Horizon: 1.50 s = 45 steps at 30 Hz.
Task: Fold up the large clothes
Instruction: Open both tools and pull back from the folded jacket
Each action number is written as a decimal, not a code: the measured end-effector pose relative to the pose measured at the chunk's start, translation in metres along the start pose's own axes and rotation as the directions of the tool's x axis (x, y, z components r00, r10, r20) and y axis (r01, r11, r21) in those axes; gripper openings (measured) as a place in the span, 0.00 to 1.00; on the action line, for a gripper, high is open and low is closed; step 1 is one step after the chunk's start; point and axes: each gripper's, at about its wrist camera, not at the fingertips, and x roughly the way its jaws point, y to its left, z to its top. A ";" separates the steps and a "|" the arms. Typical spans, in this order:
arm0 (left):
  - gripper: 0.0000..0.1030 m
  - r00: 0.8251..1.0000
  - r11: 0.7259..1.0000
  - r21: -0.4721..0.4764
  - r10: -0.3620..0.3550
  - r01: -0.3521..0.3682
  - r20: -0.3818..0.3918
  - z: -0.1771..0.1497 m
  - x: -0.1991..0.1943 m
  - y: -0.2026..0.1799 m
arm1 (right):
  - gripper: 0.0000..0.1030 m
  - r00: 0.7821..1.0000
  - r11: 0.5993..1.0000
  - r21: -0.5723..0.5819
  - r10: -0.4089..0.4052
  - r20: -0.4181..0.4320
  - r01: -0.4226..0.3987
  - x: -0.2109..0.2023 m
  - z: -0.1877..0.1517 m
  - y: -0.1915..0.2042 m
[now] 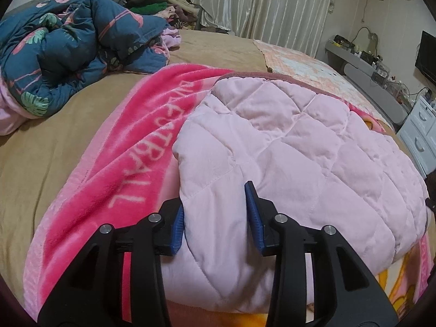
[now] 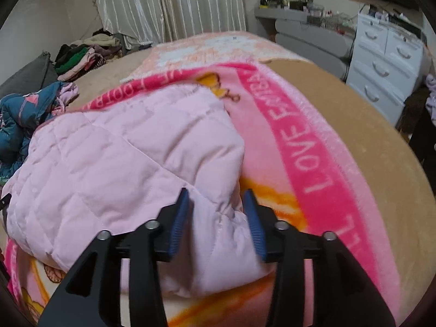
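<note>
Your bed (image 1: 68, 141) wears a tan sheet; on it lie a pink blanket (image 1: 114, 158) under the quilt, a crumpled blue duvet (image 1: 68, 46) at the far left, a peach cover (image 1: 302, 65) and a clothes pile (image 1: 160, 5) beyond

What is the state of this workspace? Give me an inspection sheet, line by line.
Surface: bed with tan sheet, pink fleece blanket spread on it.
Job's things: pale pink quilted coat lying on the blanket.
Clutter: blue floral duvet bunched; clothes pile.
Grippers: left gripper and right gripper open, jaws astride the coat's near edge.
Cables: wires near the grey shelf.
Surroundings: curtains, white drawers.
</note>
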 end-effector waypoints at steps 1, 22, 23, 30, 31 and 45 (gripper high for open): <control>0.32 1.000 1.000 0.001 0.001 -0.001 0.005 0.000 -0.002 0.000 | 0.59 1.000 1.000 -0.007 0.005 0.022 -0.005 -0.006 0.001 0.004; 0.91 0.981 0.992 0.052 -0.119 0.113 0.152 -0.005 -0.122 -0.040 | 0.96 0.935 0.951 -0.172 0.289 0.204 -0.257 -0.135 -0.013 0.090; 0.91 0.981 0.992 0.053 -0.122 0.115 0.153 -0.008 -0.126 -0.042 | 0.96 0.935 0.951 -0.163 0.292 0.202 -0.262 -0.140 -0.016 0.088; 0.91 0.980 0.991 0.045 -0.131 0.125 0.152 -0.031 -0.146 -0.041 | 0.96 0.933 0.955 -0.116 0.291 0.209 -0.272 -0.160 -0.036 0.073; 0.91 0.980 0.992 0.047 -0.126 0.120 0.153 -0.035 -0.149 -0.041 | 0.96 0.934 0.957 -0.105 0.288 0.211 -0.271 -0.162 -0.040 0.069; 0.91 0.992 0.995 0.061 -0.087 0.082 0.093 -0.081 -0.151 -0.037 | 0.96 0.953 0.970 0.003 0.238 0.185 -0.243 -0.161 -0.083 0.035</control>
